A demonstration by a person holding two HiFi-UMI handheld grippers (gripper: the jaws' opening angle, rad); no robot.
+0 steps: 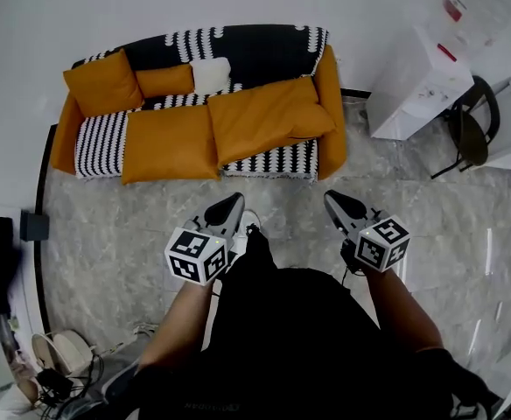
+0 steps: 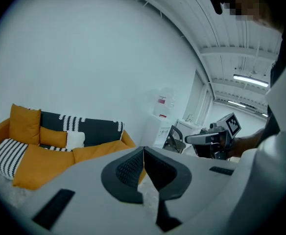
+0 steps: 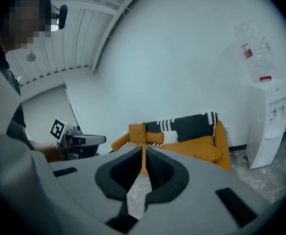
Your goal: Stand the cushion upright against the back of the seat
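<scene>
My left gripper [image 1: 227, 205] has its fingers pressed together, nothing between them. The right gripper [image 1: 336, 203] is the same, empty. I hold both side by side above the grey floor [image 1: 150, 208], aimed at the sofa [image 1: 330, 103], well apart from it. The large orange cushion [image 1: 269, 116] lies flat on the seat's right half.

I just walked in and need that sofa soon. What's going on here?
A person stands facing the orange sofa, holding a gripper in each hand. The left gripper and the right gripper have their jaws shut, with nothing in them. Two big orange cushions lie flat on the seat, not yet touched.
</scene>
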